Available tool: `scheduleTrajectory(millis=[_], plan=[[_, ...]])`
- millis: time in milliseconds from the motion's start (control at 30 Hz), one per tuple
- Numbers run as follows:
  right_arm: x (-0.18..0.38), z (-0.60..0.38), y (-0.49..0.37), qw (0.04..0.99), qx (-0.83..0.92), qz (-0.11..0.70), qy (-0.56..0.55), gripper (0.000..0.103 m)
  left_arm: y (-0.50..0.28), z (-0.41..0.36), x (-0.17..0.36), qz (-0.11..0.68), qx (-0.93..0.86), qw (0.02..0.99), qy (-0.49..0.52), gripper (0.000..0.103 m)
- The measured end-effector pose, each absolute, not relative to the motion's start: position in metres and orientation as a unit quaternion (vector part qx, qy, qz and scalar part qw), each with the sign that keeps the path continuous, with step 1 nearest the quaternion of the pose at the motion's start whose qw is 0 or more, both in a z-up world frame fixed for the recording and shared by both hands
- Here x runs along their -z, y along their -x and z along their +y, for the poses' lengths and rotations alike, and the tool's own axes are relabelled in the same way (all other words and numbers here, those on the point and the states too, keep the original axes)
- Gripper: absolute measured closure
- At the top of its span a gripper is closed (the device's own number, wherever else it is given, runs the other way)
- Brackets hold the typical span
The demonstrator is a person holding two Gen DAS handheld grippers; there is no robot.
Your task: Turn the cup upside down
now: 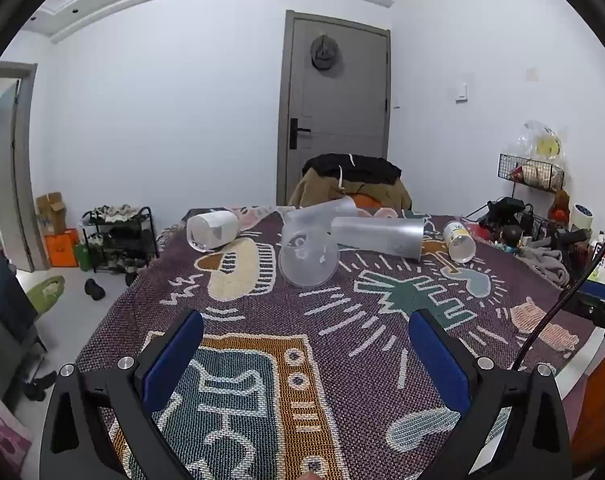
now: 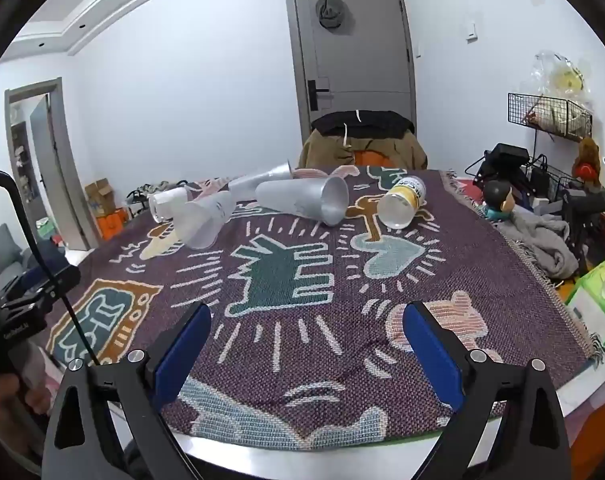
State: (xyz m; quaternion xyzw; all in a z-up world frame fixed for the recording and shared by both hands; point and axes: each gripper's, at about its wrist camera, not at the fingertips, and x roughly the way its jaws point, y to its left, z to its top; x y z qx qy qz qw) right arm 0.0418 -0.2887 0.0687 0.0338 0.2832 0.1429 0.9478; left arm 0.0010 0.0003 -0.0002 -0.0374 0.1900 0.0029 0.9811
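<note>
Several plastic cups lie on their sides at the far end of the patterned tablecloth point(image 1: 342, 320). A frosted cup point(image 1: 308, 256) lies in the middle with its mouth toward me, a tall frosted cup point(image 1: 378, 236) is to its right, a white-labelled cup point(image 1: 212, 229) is on the left and a yellow-labelled cup point(image 1: 458, 240) is on the right. In the right wrist view they are the frosted cup point(image 2: 204, 220), the tall cup point(image 2: 306, 200) and the yellow-labelled cup point(image 2: 402, 202). My left gripper point(image 1: 306, 334) and right gripper point(image 2: 306, 326) are open and empty, well short of the cups.
A chair draped with a jacket point(image 1: 350, 184) stands behind the table, before a grey door point(image 1: 338, 100). Clutter, a grey cloth point(image 2: 542, 240) and a wire rack point(image 2: 550, 116) line the table's right side. A shoe rack point(image 1: 118, 236) and boxes stand on the floor at left.
</note>
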Motion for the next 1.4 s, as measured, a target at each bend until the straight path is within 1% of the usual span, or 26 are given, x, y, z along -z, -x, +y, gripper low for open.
scheduleTrajectory(millis=[233,400,833,933,1400], plan=[[-0.068,-0.286,-0.041,0.945,-0.143,0.294,-0.026,0.006,-0.005,0.008,0.002,0.189,0.001,0.981,0.032,0.000],[-0.075,-0.287,-0.044,0.947,-0.142,0.288,-0.022,0.006,0.002,0.002,-0.002,0.180,0.003,0.983,0.026,0.000],[-0.069,-0.289,-0.039,0.950,-0.137,0.279,-0.021,0.006,0.002,0.000,-0.002,0.176,0.015,0.984,0.031,0.000],[-0.070,-0.290,-0.039,0.951,-0.136,0.277,-0.021,0.006,0.003,0.000,-0.003,0.164,0.012,0.986,0.032,0.000],[-0.069,-0.291,-0.040,0.951,-0.134,0.277,-0.025,0.006,0.001,-0.003,0.002,0.178,0.017,0.983,0.030,0.000]])
